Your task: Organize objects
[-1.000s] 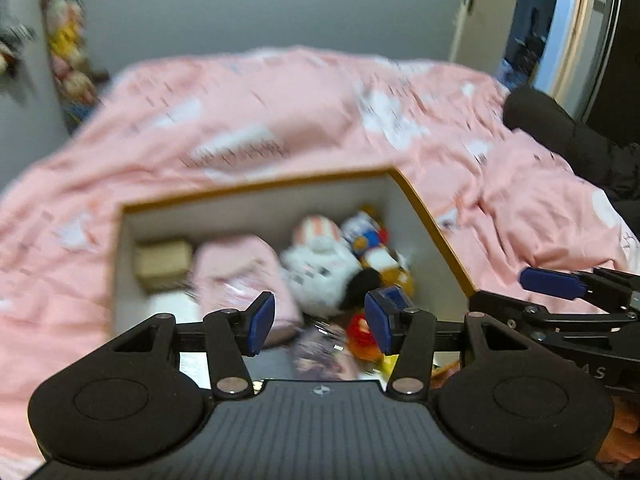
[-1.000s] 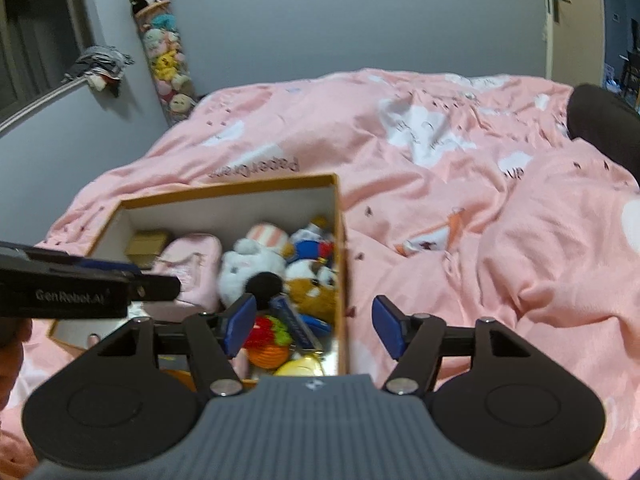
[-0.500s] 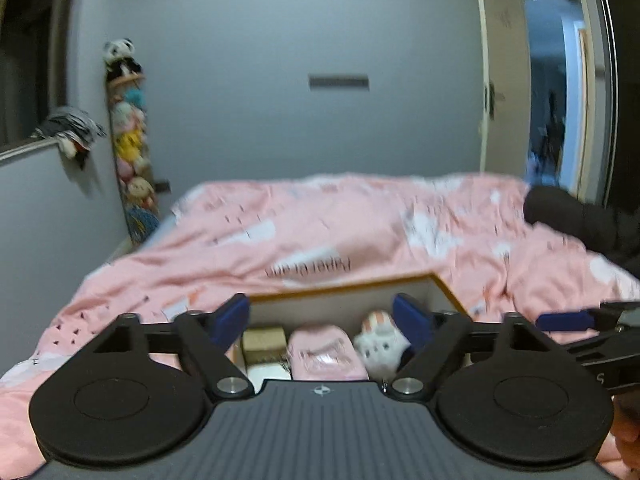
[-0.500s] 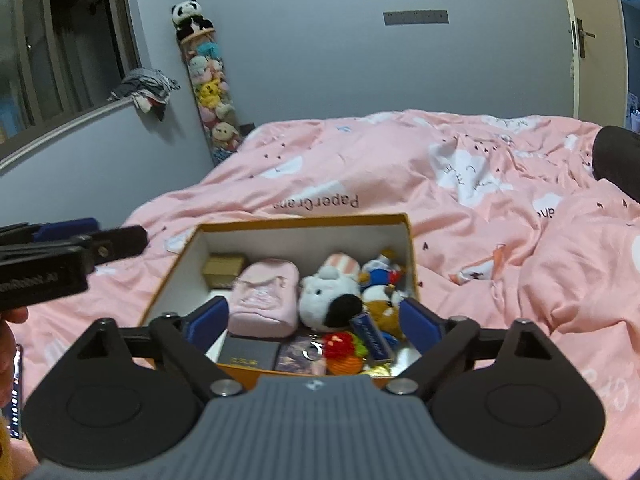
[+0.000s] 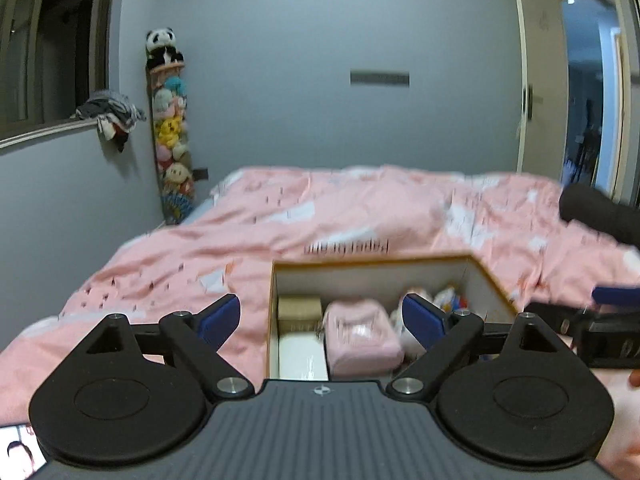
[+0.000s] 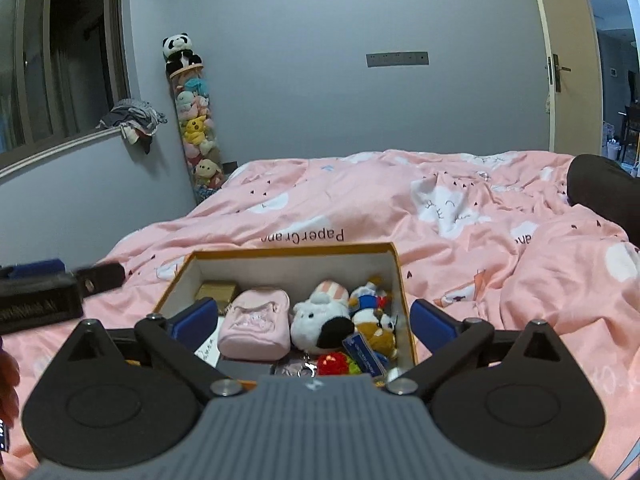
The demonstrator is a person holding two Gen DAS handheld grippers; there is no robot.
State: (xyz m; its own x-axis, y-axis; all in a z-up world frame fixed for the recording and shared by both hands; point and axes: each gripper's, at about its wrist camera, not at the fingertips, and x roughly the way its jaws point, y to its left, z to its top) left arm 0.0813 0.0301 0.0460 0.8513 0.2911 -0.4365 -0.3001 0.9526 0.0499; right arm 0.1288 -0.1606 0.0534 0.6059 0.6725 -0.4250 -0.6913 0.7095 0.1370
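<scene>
Box: where the pink bedspread [image 6: 400, 208] dips at the near edge of the bed, an open cardboard box [image 6: 294, 249] with an orange rim sits upright, packed with small things.
Box contents: a pink pouch [image 6: 256, 330] lies left of centre; a white-and-black plush [image 6: 320, 322] is just beside it, and a small duck toy [image 6: 366, 294] touches the right wall; a tan little box [image 6: 216, 291] sits in the far left corner; a red knitted toy [image 6: 331, 362] and a blue card [image 6: 365, 356] lie at the near side.
Left gripper [image 5: 320, 320]: jaws have just been opening and stand wide, nothing between them, hovering at the box's near left corner.
Right gripper [image 6: 312, 320]: jaws have just been opening, released and empty, above the box's near wall.
Hard to see: the near row of the box is cut off by the gripper body; the left wrist view is motion-blurred.
Background: a tall tube of plush toys [image 6: 196, 120] stands in the far left corner of the room.
</scene>
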